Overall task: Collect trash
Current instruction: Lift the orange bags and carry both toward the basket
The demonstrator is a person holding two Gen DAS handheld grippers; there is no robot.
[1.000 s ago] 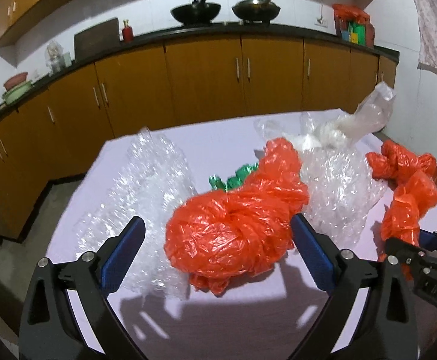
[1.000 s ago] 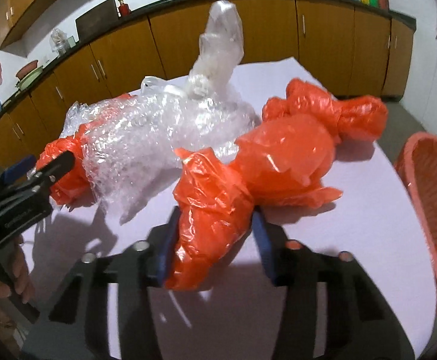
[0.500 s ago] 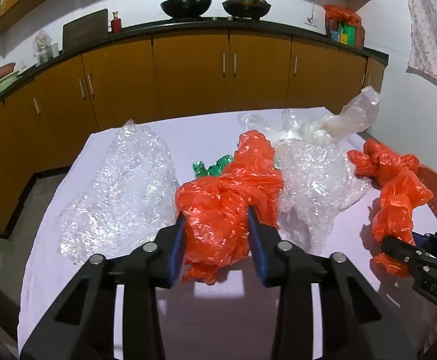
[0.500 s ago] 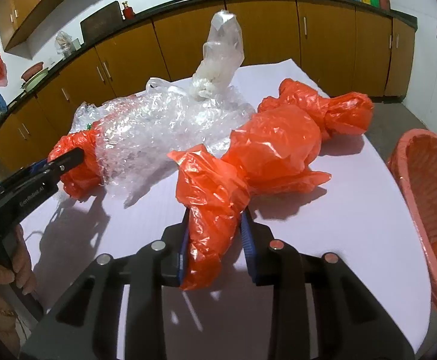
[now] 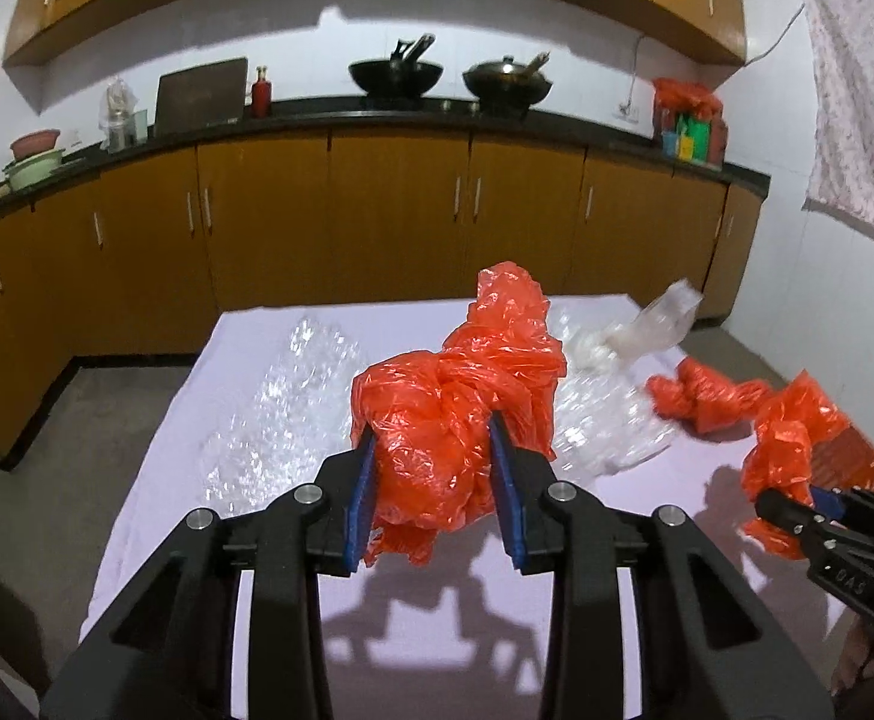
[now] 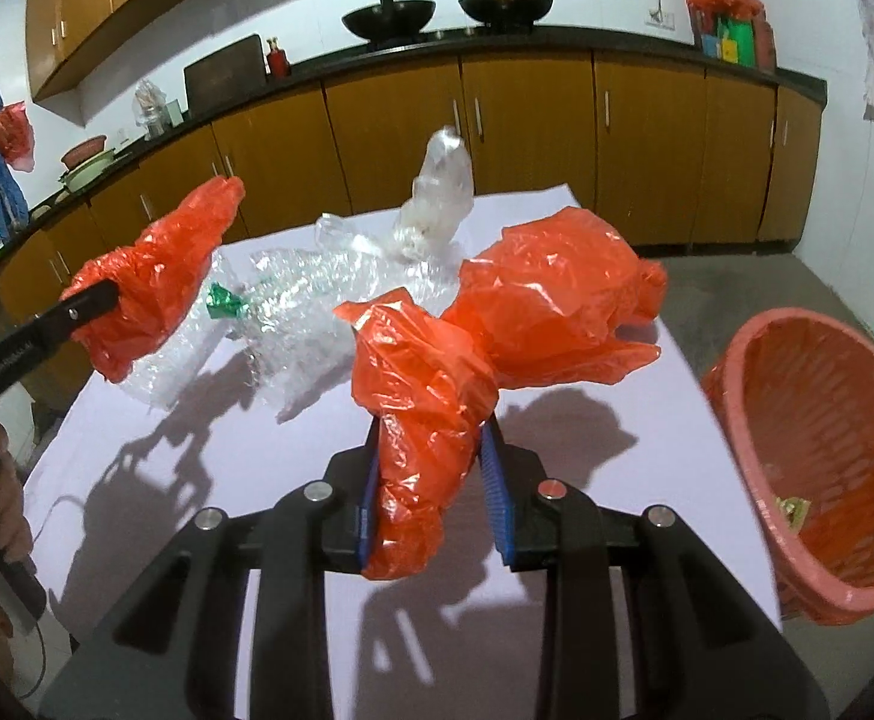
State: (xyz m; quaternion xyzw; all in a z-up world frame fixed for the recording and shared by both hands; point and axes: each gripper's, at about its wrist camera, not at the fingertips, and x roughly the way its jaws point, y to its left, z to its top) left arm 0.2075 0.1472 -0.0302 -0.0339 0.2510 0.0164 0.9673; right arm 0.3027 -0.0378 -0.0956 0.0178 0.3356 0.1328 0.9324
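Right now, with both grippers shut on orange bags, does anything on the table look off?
Nothing looks damaged or spilled. One oddity: the right gripper pinches only one end of its orange bag, so the bulky rest trails loose ahead. The left gripper holds its orange bag more centrally. Bubble wrap remains on the table.

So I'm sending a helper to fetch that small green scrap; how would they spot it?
Start at the white table. Among the clear bubble wrap near its left side lies the green scrap, the only green, shiny piece among clear and orange plastic.
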